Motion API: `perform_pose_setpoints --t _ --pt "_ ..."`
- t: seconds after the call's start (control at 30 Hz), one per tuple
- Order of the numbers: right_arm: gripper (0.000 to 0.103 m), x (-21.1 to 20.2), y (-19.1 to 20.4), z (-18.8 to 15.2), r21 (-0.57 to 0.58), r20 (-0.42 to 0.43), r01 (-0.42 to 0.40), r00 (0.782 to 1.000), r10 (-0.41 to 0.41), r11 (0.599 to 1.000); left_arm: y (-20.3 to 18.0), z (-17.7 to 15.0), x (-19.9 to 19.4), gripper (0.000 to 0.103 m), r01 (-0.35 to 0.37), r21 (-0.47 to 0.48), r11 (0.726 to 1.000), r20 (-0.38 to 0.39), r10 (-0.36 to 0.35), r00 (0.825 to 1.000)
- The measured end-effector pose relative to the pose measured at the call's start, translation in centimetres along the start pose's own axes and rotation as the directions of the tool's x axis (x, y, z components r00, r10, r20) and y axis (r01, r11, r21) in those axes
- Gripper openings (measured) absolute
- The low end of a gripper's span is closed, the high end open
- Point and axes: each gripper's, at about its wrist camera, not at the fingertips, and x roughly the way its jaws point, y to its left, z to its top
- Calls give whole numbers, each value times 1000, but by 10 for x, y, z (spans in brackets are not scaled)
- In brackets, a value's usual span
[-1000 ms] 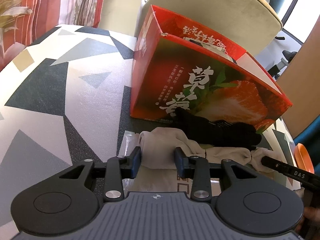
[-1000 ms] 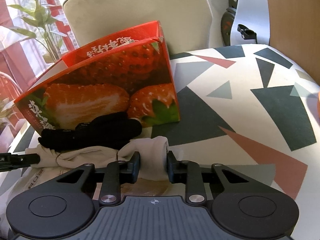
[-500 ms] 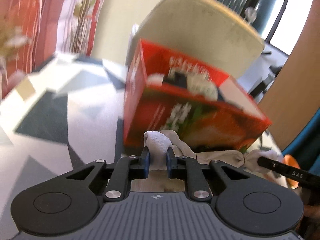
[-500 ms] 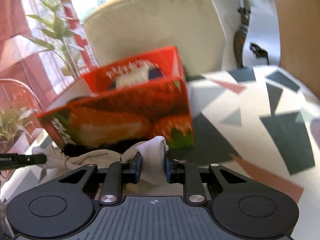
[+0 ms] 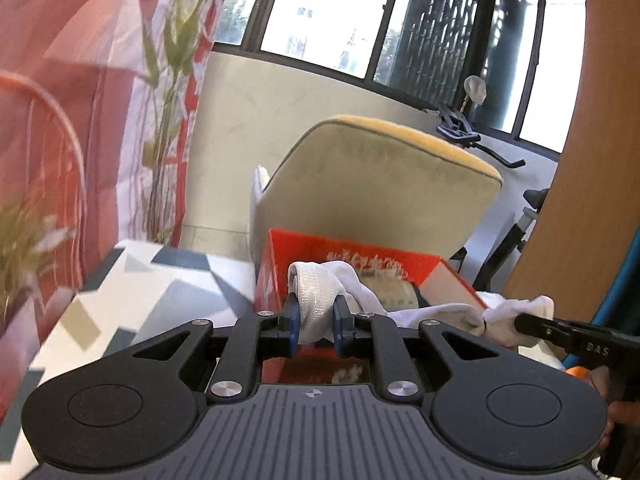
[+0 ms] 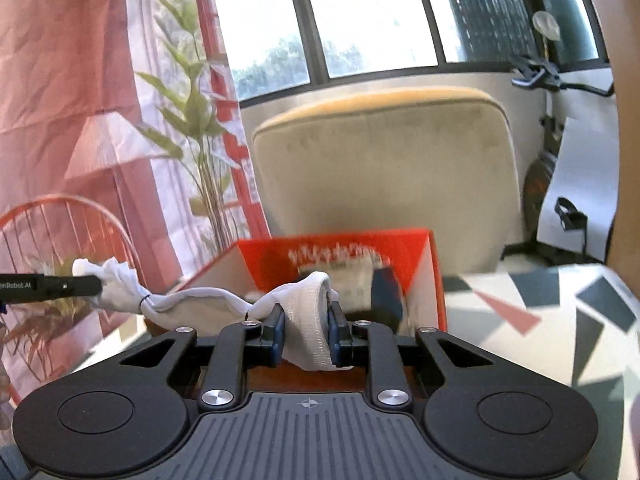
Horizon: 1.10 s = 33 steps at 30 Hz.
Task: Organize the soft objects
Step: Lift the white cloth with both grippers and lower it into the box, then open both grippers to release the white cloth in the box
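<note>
White sock stretched between left gripper and right gripper, fingers clenched on each end, box at 12 o'clock; thin pinch could slip, dropping it short

Ahead of us the red strawberry box stands open on top, partly filled. Behind it the beige chair back blocks. Patterned table to its right is free.

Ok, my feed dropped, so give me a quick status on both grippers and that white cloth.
Left gripper shut on white cloth. Right gripper shut on its other end. Cloth strung between them, in front of red box. Nothing in the way.
</note>
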Motion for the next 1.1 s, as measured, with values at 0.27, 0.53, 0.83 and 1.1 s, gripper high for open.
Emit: perform_pose_setpoints --t 0.27,0.53,0.83,1.1 --pt "19 47 -12 51 -43 19 27 999 -26 999 -29 52 43 17 -72 156 985 90 59 994" --pt "19 118 -21 72 -170 -74 96 991 -110 981 -43 53 126 17 -44 195 980 -110 66 992" --pt "19 164 -35 48 -147 -259 114 954 -150 983 -38 25 171 17 -8 208 978 -279 67 958" --pt "19 175 -44 34 -122 -311 129 937 -161 984 -38 22 184 17 -9 218 976 -328 82 941"
